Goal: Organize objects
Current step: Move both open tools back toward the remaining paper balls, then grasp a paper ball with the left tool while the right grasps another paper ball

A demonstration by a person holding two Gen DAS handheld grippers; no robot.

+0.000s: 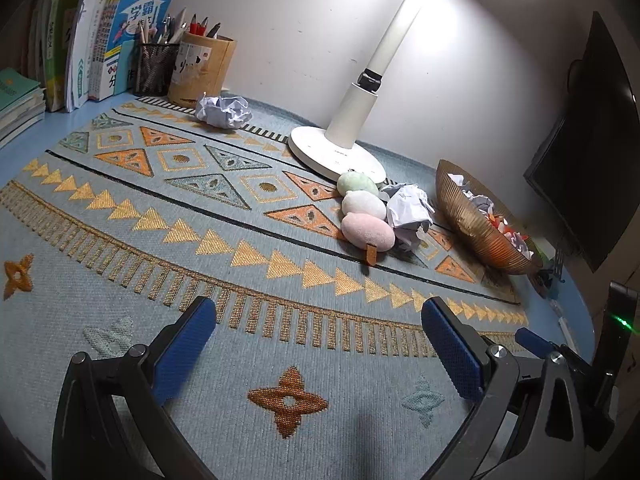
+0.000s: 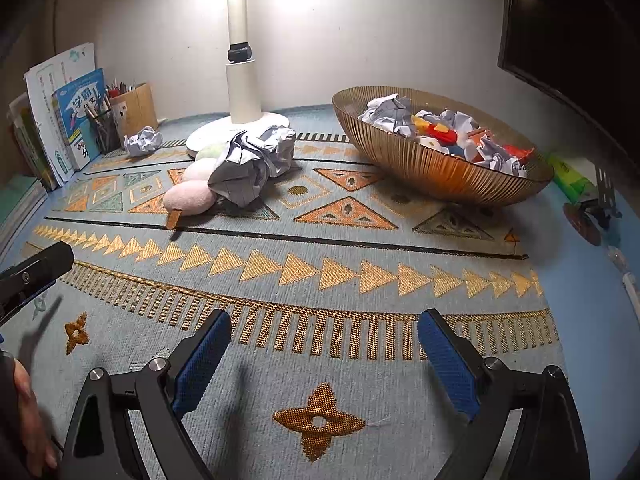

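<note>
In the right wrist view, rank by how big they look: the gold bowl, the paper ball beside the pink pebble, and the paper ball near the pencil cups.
1. gold bowl
2. paper ball beside the pink pebble
3. paper ball near the pencil cups, though it sits farther back, so its true size is unsure.

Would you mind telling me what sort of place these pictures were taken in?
Most likely a study desk at home: a white desk lamp stands by the wall, workbooks and a mesh pen holder crowd one corner, and a dark monitor sits at the other side.
</note>
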